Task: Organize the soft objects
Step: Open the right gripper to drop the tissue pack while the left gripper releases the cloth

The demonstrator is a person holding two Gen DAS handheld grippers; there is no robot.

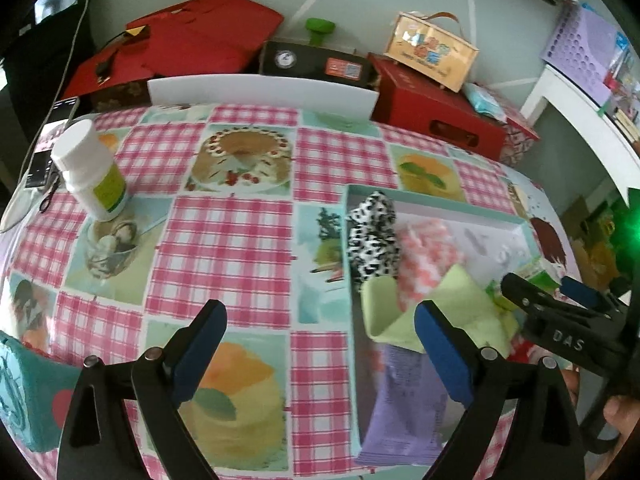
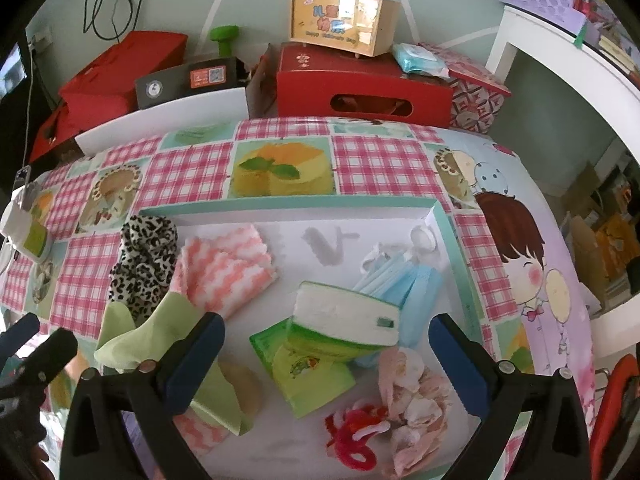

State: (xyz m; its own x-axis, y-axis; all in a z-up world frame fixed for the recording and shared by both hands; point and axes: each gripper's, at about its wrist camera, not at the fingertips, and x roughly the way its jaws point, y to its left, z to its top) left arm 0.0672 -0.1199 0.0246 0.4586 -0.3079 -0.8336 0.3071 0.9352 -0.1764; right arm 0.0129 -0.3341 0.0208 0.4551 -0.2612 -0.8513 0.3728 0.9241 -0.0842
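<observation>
A teal-rimmed white tray holds the soft things. Inside it lie a leopard-print cloth, a pink-and-white cloth, a pale green cloth, blue face masks, a white tissue pack on green packets, a pink scrunchie and a red hair tie. My right gripper hangs open above the tissue pack, holding nothing. My left gripper is open over the tray's left rim, beside the green cloth and a purple packet.
A white bottle stands at the left of the checked tablecloth, with scissors and a phone beyond it. A teal pouch lies near left. Red boxes and a white board line the far edge.
</observation>
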